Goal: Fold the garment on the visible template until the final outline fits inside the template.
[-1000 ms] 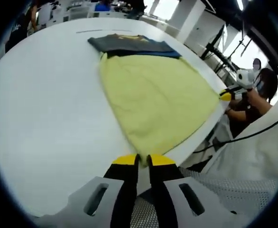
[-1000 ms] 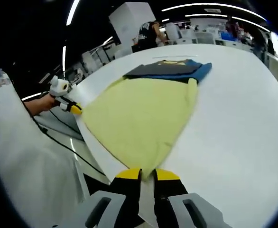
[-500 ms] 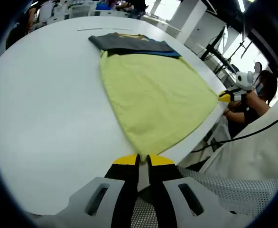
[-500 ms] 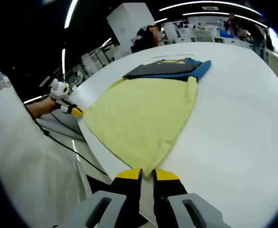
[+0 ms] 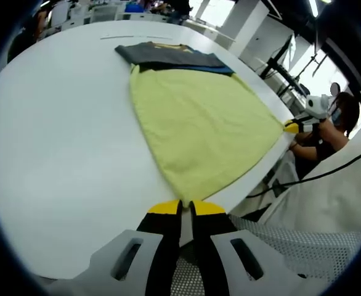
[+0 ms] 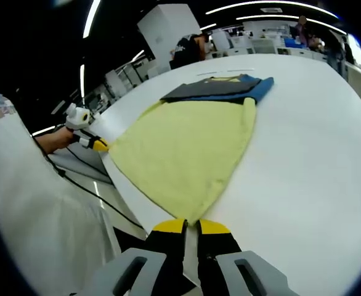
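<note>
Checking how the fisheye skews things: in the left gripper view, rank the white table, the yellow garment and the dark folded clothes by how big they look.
1. White table
2. Yellow garment, pinched at a near corner by the left gripper
3. Dark folded clothes; they lie farthest from the camera, so their true size is unsure.

The left gripper (image 5: pixel 185 208) has black jaws capped with yellow tips, on a light grey slotted body. The right gripper (image 6: pixel 190 226) looks alike (same yellow tips). The person (image 5: pixel 328 139) seems to wear a dark top.
</note>
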A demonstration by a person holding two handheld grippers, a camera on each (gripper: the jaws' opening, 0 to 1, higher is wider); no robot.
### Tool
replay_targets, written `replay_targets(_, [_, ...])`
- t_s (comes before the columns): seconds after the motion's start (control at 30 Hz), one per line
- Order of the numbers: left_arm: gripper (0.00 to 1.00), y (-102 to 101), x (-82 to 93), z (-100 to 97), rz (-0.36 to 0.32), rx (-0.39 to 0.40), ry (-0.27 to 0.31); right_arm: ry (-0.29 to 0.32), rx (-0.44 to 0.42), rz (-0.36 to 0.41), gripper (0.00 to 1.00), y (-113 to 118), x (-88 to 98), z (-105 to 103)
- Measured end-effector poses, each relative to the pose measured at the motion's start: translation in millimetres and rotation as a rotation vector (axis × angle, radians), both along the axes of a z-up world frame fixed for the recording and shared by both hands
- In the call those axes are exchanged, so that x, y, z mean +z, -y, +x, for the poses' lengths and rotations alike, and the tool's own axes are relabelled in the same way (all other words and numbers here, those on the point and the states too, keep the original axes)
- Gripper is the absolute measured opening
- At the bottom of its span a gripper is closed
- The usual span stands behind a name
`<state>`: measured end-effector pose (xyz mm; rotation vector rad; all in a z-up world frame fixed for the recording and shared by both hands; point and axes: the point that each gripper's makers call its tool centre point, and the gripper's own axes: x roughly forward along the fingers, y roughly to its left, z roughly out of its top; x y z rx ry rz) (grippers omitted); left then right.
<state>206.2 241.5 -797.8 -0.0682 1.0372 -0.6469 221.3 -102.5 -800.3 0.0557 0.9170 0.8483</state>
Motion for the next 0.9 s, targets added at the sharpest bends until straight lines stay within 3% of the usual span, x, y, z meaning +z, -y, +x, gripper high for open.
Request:
replay_targets(0.63, [0.01, 2.0, 0.8, -1.5, 0.015, -0.02, 0.006, 0.019, 0.008, -0.011, 0.0, 0.8, 0.0, 2.3])
replay_targets(0.9, [0.0, 2.4, 3.2, -0.6, 0.026, -0.057, 0.023, 0.032, 0.012, -0.013, 0.0, 1.8, 8.1, 4.1])
